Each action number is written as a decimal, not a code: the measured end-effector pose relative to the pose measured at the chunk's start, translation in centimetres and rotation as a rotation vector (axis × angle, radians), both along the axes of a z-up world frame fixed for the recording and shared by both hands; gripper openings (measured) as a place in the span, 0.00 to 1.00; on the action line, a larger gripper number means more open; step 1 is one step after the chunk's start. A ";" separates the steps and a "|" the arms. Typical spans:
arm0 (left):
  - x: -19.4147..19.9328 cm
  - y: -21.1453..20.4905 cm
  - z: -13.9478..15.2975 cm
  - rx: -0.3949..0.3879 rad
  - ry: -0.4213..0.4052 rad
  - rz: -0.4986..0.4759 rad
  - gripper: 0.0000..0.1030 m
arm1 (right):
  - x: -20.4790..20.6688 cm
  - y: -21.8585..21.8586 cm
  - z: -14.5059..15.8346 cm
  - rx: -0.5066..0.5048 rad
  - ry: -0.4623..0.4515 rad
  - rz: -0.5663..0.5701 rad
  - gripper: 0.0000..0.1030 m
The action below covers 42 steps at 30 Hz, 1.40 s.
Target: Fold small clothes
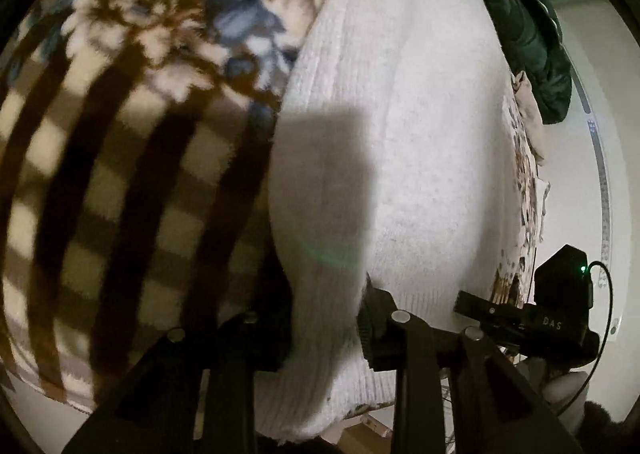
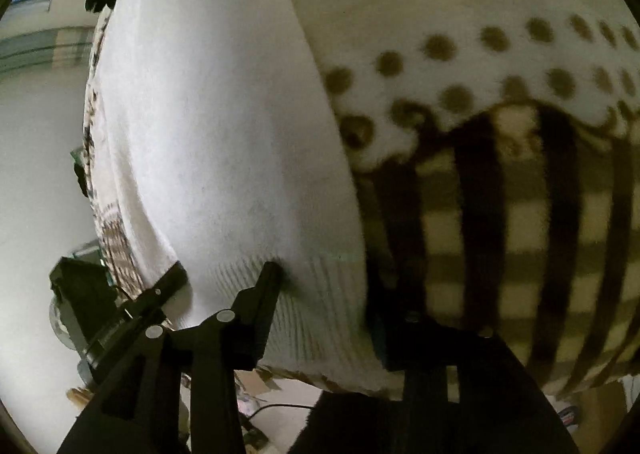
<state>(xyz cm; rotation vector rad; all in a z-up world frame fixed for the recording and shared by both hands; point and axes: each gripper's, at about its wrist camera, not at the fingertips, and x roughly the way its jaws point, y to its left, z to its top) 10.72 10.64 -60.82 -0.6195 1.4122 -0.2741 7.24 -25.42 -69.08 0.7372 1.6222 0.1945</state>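
A white ribbed knit garment (image 1: 400, 142) lies on a patterned fleece blanket (image 1: 120, 174). In the left wrist view my left gripper (image 1: 320, 326) straddles the garment's ribbed hem, and the cloth runs between its two black fingers; how tightly they close is hidden by the cloth. In the right wrist view the same white garment (image 2: 224, 126) fills the middle, and my right gripper (image 2: 324, 302) has one finger (image 2: 268, 282) pressed into the ribbed hem with the other at the hem's right edge. Each view shows the other gripper (image 1: 520, 318) at the hem's far corner.
The blanket has brown checks, blue flowers and, in the right wrist view, brown dots (image 2: 480, 66). A dark green quilted jacket (image 1: 524, 26) lies at the blanket's far edge. A pale wall (image 2: 36, 158) and floor clutter (image 2: 256, 386) lie beyond the bed edge.
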 end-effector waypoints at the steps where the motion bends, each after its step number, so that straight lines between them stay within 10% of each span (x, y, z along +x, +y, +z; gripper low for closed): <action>1: 0.1 -0.3 0.2 0.002 -0.008 0.000 0.11 | 0.0 0.1 0.1 0.000 0.001 -0.001 0.40; 3: -0.1 -0.7 1.4 0.005 -0.018 0.002 0.09 | -0.2 -0.1 0.4 0.013 0.009 -0.004 0.12; 14: 5.0 2.0 11.4 -0.195 -0.044 0.141 0.08 | 3.1 -1.5 12.2 0.126 -0.093 -0.029 0.10; 23: 20.5 2.7 14.5 -0.303 -0.140 0.203 0.09 | 16.5 -2.4 20.7 0.141 -0.311 -0.105 0.10; 29: 31.9 1.7 10.1 -0.302 -0.094 0.242 0.15 | 30.2 -1.5 18.4 0.130 -0.318 -0.188 0.10; 33: 38.2 2.1 7.2 -0.312 -0.064 0.305 0.44 | 37.4 -2.7 13.6 0.213 -0.229 -0.290 0.17; 37: 41.2 2.9 6.6 -0.319 -0.101 0.358 0.48 | 41.8 -3.9 11.5 0.286 -0.216 -0.374 0.51; 42: 41.1 3.3 8.0 -0.225 -0.145 0.288 0.49 | 43.7 -4.9 13.1 0.199 -0.263 -0.322 0.57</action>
